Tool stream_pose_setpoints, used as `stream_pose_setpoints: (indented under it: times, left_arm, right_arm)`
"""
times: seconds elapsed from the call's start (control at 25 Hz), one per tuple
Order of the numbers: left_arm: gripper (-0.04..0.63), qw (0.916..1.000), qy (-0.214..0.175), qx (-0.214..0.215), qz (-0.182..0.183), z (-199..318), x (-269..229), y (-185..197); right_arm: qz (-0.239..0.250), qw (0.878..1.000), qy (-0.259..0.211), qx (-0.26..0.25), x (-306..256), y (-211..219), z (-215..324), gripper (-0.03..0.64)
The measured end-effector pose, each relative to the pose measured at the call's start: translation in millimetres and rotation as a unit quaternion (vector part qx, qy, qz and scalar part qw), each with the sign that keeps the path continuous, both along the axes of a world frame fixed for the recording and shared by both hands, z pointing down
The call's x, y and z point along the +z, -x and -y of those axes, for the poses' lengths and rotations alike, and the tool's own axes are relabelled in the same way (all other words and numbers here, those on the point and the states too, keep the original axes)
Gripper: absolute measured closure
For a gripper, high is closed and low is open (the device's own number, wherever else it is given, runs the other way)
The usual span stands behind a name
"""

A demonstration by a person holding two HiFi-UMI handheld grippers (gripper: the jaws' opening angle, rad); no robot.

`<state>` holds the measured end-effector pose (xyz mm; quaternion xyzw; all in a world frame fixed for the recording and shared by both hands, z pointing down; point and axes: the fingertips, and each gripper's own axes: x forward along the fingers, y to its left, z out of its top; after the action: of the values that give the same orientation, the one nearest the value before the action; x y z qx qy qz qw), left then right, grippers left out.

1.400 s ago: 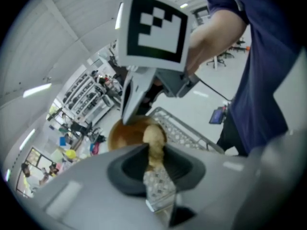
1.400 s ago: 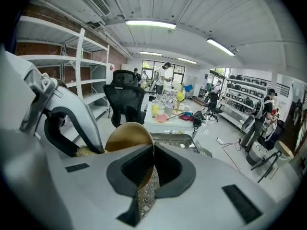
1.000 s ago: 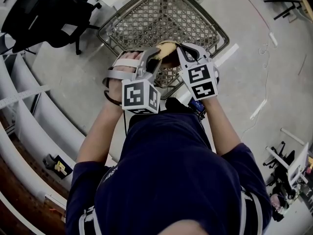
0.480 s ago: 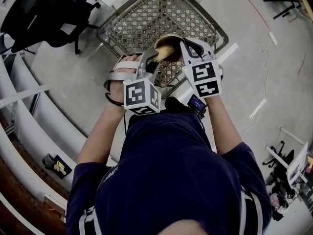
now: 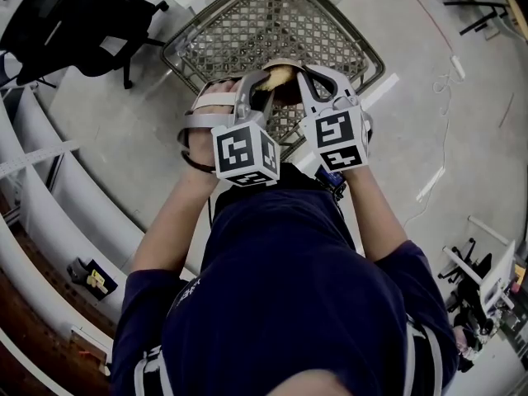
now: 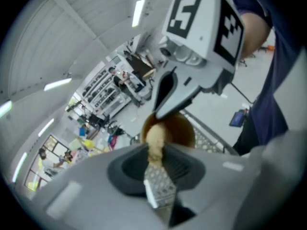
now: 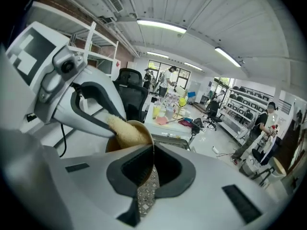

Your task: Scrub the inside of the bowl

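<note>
Tan sponge (image 6: 154,137) pinched tight in left gripper (image 6: 156,150), free end poking into brown bowl (image 6: 183,131). Right gripper (image 7: 152,150) nearly closed, clamping bowl's thin rim. Bowl hangs in air above wire basket (image 5: 272,23), out in front of our chest. Risks, as we judge them: hard scrub levers bowl out of rim-only pinch and drops it into basket; sponge slides from fingers if dragged sideways. We count one bowl, one sponge, two grippers, one basket.
</note>
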<state>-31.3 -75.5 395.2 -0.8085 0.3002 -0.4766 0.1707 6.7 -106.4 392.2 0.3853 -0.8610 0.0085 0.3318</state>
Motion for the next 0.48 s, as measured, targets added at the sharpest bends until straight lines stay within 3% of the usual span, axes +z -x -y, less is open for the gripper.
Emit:
stream_pose_setpoints:
  times: [0.12, 0.28, 0.4, 0.48]
  left_arm:
    - [0.515, 0.9995, -0.008, -0.006, 0.031, -2, 3, 7]
    - [0.515, 0.9988, 0.021, 0.024, 0.037, -18, 20, -4]
    - [0.515, 0.9962, 0.057, 0.065, 0.005, -32, 23, -21]
    - [0.515, 0.9934, 0.087, 0.057, -0.048, -36, 19, -20]
  right_arm:
    - [-0.017, 1.0, -0.003, -0.001, 4, 0, -2, 0.601]
    - [-0.015, 1.0, -0.008, -0.004, -1, 4, 2, 0.601]
    - [-0.005, 1.0, -0.006, -0.004, -4, 2, 5, 0.601]
    - [0.02, 1.0, 0.012, 0.008, -1, -6, 9, 0.601]
